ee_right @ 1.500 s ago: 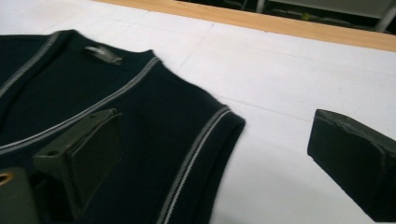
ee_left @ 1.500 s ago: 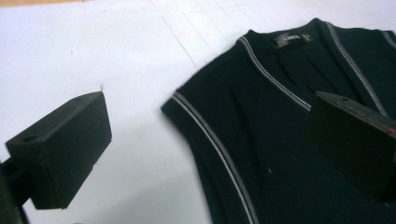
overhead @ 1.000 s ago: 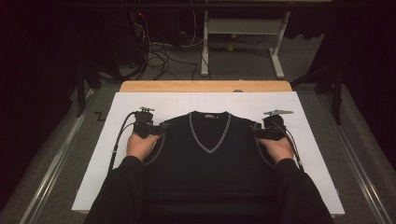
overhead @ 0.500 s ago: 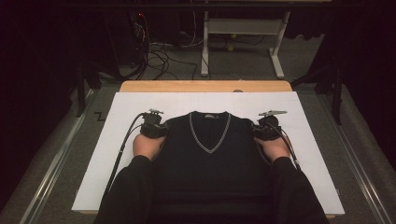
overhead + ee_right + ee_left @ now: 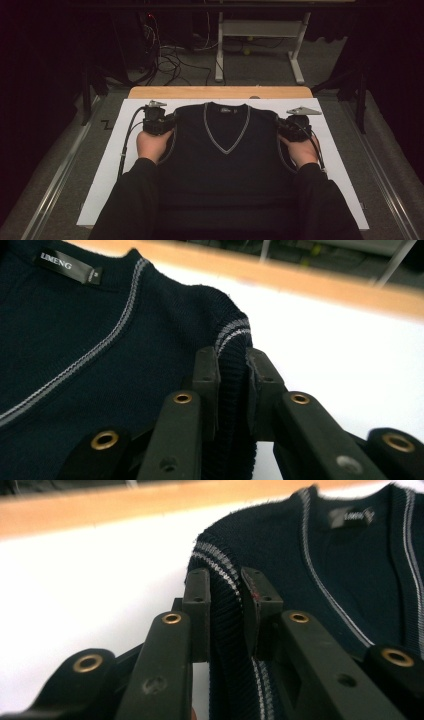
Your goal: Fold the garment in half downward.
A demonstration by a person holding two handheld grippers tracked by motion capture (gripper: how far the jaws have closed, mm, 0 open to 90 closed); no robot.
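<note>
A dark navy sleeveless V-neck vest (image 5: 225, 165) with grey trim lies face up on a white sheet (image 5: 120, 150). My left gripper (image 5: 170, 124) is at the vest's left shoulder. In the left gripper view the jaws (image 5: 225, 587) have just been closing and now pinch the ribbed, striped armhole edge of the vest (image 5: 350, 570). My right gripper (image 5: 282, 127) is at the right shoulder. Its jaws (image 5: 232, 360) have likewise closed and clamp the ribbed armhole edge of the vest (image 5: 75, 340). A neck label shows inside the collar.
The white sheet covers a table with a wooden far edge (image 5: 220, 92). Behind it stand a white desk frame (image 5: 260, 35) and loose cables (image 5: 170, 60) on the floor. Metal rails (image 5: 55, 185) run along both sides. The person's dark sleeves cover the vest's lower corners.
Both grippers went from open beside the shoulders to shut on the armhole edges. Both hands have risen a little, lifting the shoulders.
</note>
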